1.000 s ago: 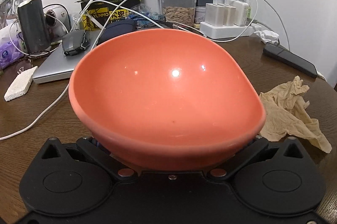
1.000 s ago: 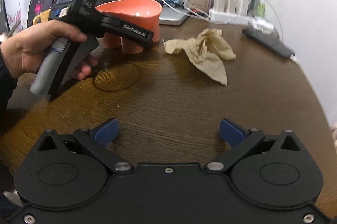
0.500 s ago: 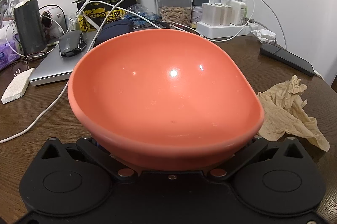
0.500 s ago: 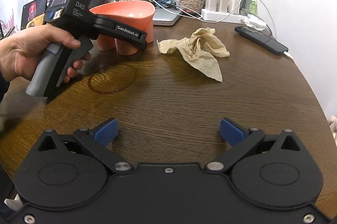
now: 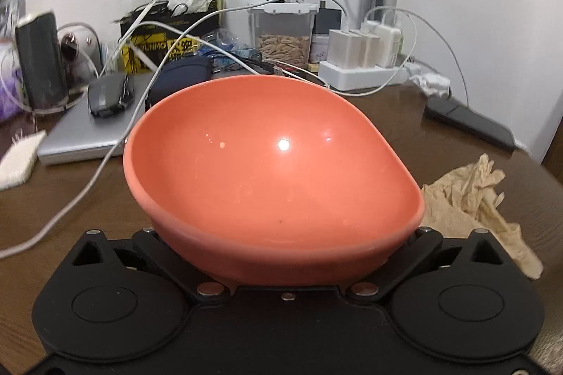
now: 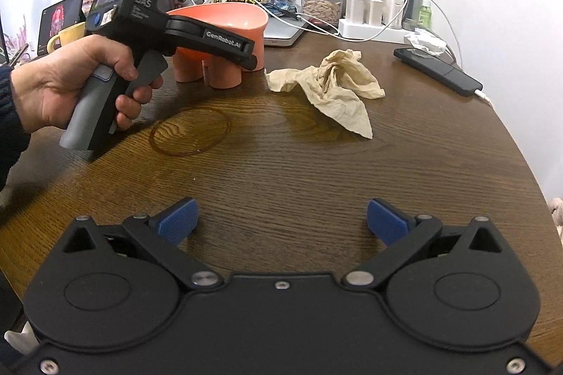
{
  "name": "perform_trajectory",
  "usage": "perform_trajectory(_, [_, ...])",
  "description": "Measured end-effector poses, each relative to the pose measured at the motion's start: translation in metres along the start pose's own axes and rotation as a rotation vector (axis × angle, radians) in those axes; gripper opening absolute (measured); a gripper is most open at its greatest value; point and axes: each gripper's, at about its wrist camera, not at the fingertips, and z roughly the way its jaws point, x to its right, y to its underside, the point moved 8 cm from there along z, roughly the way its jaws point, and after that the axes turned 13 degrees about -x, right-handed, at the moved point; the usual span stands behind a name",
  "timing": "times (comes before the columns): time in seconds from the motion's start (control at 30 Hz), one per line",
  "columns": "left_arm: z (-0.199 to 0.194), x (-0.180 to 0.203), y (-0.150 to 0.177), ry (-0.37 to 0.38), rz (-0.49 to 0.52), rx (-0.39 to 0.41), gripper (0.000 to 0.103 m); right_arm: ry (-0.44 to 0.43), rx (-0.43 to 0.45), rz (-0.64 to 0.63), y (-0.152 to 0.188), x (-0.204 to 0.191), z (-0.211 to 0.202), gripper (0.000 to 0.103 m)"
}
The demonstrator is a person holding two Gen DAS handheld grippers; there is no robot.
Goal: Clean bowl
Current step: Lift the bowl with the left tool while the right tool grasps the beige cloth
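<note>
A salmon-pink footed bowl [image 5: 274,185] fills the left wrist view, with its inside shiny and a few pale specks on it. The right wrist view shows a hand [image 6: 67,86] holding my left gripper [image 6: 242,52], which is shut on the bowl [image 6: 225,19] at its near side; the bowl's feet are at or just above the table. Behind the bowl, the left fingertips are hidden in the left wrist view. A crumpled beige cloth [image 6: 334,82] [image 5: 471,199] lies to the right of the bowl. Near the table's front edge, my right gripper [image 6: 281,222] is open and holds nothing, well short of the cloth.
A wet ring mark [image 6: 190,137] shows on the brown wooden table [image 6: 316,181]. Along the back wall are a laptop [image 5: 88,139], cables, a power strip with chargers [image 5: 362,72], a jar and a bottle. A phone [image 6: 436,70] lies at the right, and the round table edge [image 6: 527,170] falls away.
My left gripper has tilted slightly with the bowl still in it, and the clutter behind has slid lower in its view. The right gripper stays open.
</note>
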Motion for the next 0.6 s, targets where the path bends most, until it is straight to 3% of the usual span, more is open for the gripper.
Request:
perform_trajectory(0.23, [-0.010, -0.002, 0.001, -0.020, 0.011, 0.040, 0.098, -0.005, 0.002, -0.005, 0.000, 0.000, 0.001, 0.103])
perform_trajectory(0.43, [-0.040, 0.003, 0.006, -0.066, 0.098, 0.109, 0.098, -0.008, 0.003, -0.005, 0.000, 0.000, 0.001, 0.103])
perform_trajectory(0.6, [-0.060, 0.003, 0.011, -0.110, 0.114, 0.161, 0.098, -0.007, 0.000, -0.004, 0.000, 0.000, 0.001, 0.103])
